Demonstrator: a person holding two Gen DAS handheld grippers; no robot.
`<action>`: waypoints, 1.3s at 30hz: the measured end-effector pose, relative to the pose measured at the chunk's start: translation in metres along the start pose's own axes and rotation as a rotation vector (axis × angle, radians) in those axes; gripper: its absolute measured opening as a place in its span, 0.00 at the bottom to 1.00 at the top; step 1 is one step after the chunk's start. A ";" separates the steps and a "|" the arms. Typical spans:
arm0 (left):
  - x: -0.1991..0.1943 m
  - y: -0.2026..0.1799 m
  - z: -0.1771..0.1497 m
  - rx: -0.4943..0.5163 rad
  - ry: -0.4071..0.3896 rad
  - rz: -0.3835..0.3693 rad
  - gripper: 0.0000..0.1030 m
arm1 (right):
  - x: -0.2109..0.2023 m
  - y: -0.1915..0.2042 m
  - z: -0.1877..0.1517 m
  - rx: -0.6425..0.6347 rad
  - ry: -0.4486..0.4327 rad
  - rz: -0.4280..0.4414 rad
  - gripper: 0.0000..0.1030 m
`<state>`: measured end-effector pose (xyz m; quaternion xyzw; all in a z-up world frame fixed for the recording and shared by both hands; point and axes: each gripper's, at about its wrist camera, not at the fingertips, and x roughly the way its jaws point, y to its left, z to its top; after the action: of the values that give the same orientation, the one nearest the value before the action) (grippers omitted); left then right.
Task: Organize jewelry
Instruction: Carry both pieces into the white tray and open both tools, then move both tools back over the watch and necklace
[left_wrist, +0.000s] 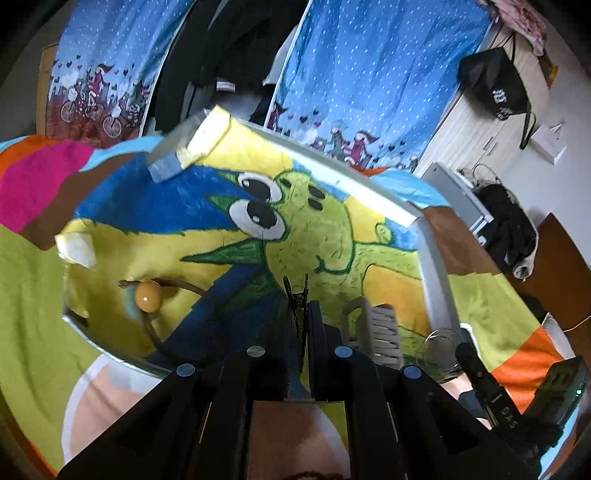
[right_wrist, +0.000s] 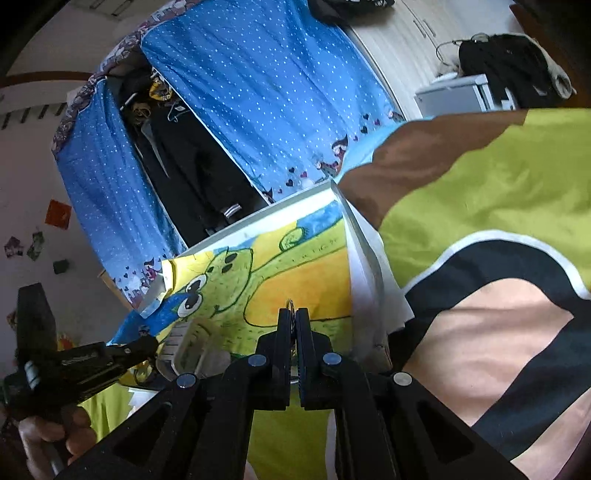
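Observation:
A shallow white-rimmed tray (left_wrist: 395, 210) lined with a green dinosaur drawing lies on a colourful cloth. In the left wrist view my left gripper (left_wrist: 301, 314) is shut on a dark metal hair clip (left_wrist: 296, 295), which sticks up past the fingertips over the drawing. A yellow bead on a brown cord (left_wrist: 147, 296) lies at the tray's left. In the right wrist view my right gripper (right_wrist: 294, 314) is shut on a thin metal ring (right_wrist: 290, 303), held above the tray (right_wrist: 347, 236). The left gripper (right_wrist: 147, 345) shows at the left, held by a hand.
A white ribbed object (left_wrist: 384, 332) and a clear round glass piece (left_wrist: 443, 341) sit at the tray's near right. Folded paper or foam pieces (left_wrist: 199, 140) lean on the far rim. Blue dotted curtains (right_wrist: 258, 92) hang behind; cabinets and dark bags stand at the right.

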<state>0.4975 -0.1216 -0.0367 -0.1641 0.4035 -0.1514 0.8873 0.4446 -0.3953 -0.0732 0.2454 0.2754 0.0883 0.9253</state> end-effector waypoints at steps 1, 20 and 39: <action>0.003 0.000 -0.001 -0.004 0.007 0.007 0.05 | 0.000 -0.001 0.000 0.005 0.008 -0.007 0.04; -0.069 -0.021 -0.022 -0.006 -0.118 0.127 0.77 | -0.054 0.021 0.009 -0.120 -0.081 -0.123 0.72; -0.222 -0.041 -0.108 0.136 -0.294 0.225 0.83 | -0.175 0.083 -0.047 -0.315 -0.158 -0.035 1.00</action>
<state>0.2695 -0.0880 0.0608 -0.0782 0.2743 -0.0525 0.9570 0.2710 -0.3570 0.0156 0.0987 0.1887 0.0949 0.9724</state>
